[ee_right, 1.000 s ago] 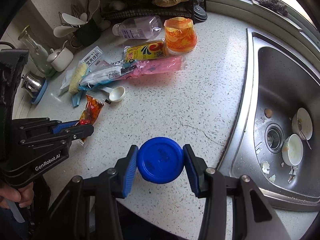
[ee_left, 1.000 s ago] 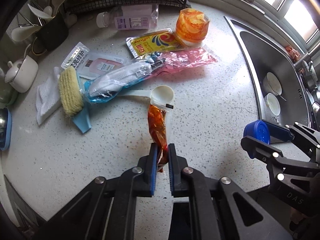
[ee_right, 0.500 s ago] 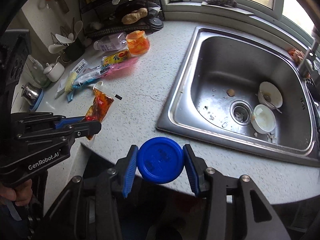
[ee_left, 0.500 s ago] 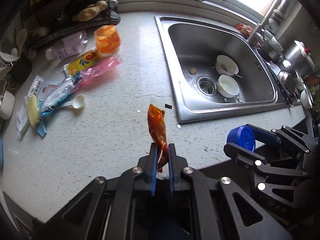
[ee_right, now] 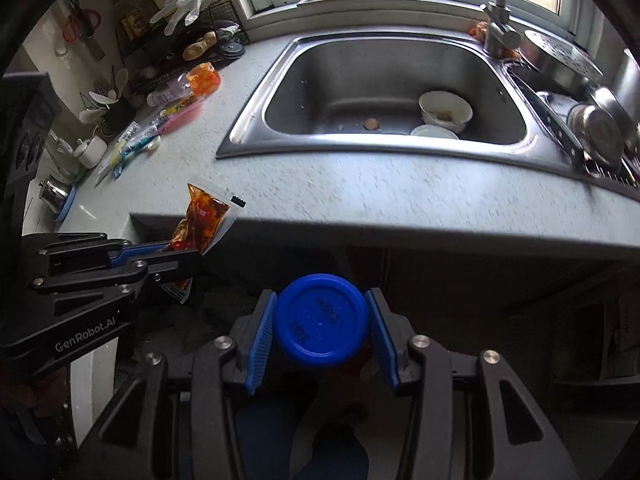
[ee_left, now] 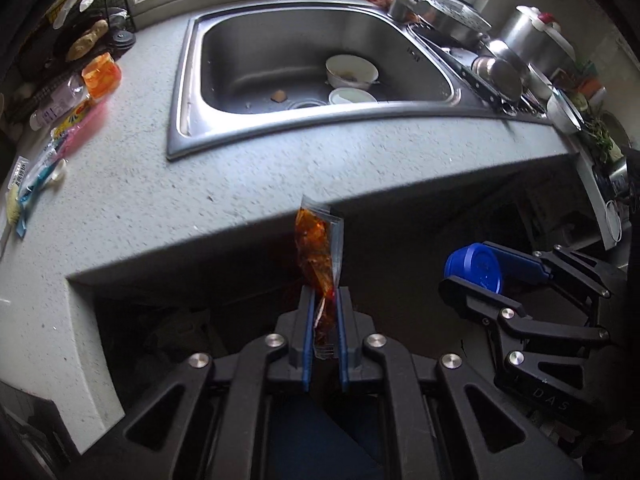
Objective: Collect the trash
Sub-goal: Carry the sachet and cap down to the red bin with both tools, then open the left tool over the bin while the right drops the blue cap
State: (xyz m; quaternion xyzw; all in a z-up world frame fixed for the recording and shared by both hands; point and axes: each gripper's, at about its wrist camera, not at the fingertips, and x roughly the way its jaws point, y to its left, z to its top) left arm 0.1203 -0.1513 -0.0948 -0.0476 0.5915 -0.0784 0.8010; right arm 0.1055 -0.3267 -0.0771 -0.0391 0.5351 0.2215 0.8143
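Note:
My left gripper (ee_left: 323,294) is shut on a clear sauce packet (ee_left: 316,252) with red-brown oily filling, held upright in front of the counter's edge. The packet also shows in the right wrist view (ee_right: 202,218), gripped by the left gripper (ee_right: 182,254). My right gripper (ee_right: 322,320) is shut on a blue bottle cap (ee_right: 322,320); its bottle is hidden behind. The cap shows in the left wrist view (ee_left: 474,268) at the right. Both grippers hang off the counter over the dark space below.
A speckled grey counter (ee_left: 160,192) holds a steel sink (ee_left: 312,60) with two bowls (ee_left: 352,70). More wrappers (ee_right: 160,128), an orange jelly cup (ee_left: 101,74) and a bottle lie at the far left. Pots (ee_right: 596,128) stand right of the sink.
Both grippers have pulled back off the counter and lower, carrying the sauce packet and the blue-capped bottle. The counter edge now lies ahead of them, the trash pile far left.

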